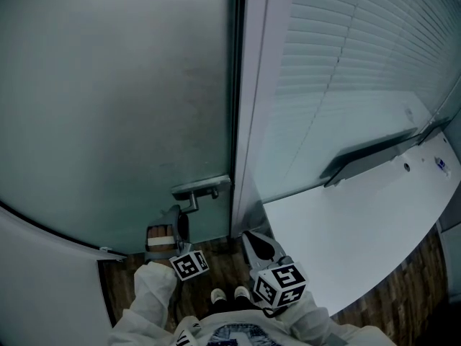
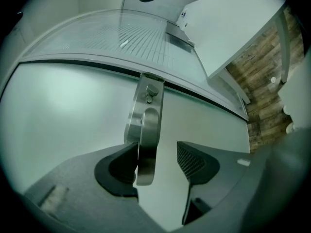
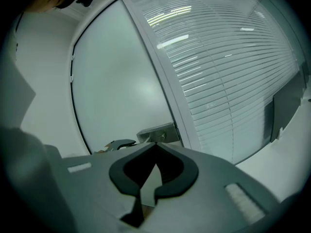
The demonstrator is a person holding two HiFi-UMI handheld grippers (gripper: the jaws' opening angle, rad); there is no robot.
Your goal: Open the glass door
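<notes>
No words or numbers can be read anywhere. A small blue label [image 1: 441, 165] on the white surface [image 1: 360, 229] is too small to make out.

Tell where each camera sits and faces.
Head view: on the person's head, looking steeply down at glass door, door handle, left gripper, right gripper, sleeves.
Left gripper view: on the left gripper, along its open jaws straddling the door handle.
Right gripper view: on the right gripper, past its shut jaws toward the glass door and blinds.
Shared: all three show the door handle.
</notes>
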